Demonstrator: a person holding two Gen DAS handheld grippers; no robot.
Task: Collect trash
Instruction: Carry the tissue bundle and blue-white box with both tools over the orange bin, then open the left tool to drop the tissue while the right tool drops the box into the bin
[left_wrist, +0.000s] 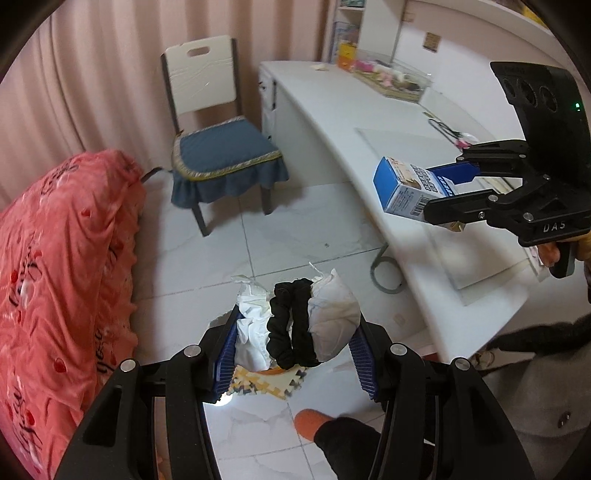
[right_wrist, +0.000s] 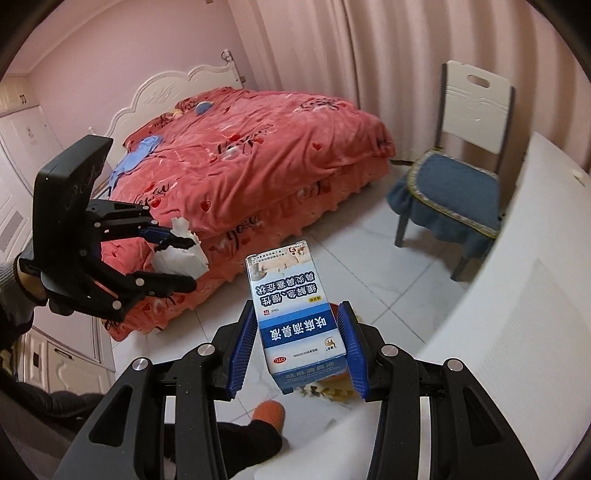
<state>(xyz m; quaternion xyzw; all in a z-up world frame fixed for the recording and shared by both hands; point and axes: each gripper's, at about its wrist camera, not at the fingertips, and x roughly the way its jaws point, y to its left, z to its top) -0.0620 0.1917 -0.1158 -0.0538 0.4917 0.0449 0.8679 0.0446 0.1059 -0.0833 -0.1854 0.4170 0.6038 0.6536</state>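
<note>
A blue-and-white box (right_wrist: 295, 314) sits pinched between the right claw (right_wrist: 299, 347) pads, above the floor beside the table (right_wrist: 517, 295). The left claw (left_wrist: 295, 343), at nine o'clock from it, is clamped on a tissue wad (left_wrist: 332, 317) ringed by a black scrunchie (left_wrist: 291, 325).

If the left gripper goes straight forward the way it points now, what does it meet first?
Probably the tiled floor: the left gripper, shut on tissue wads and a black scrunchie, points downward. The chair lies farther on; depth is uncertain.

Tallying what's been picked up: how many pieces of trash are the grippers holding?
2 loads: crumpled white tissue wrapped by a black scrunchie in the left gripper; blue-and-white cardboard medicine box in the right gripper.
</note>
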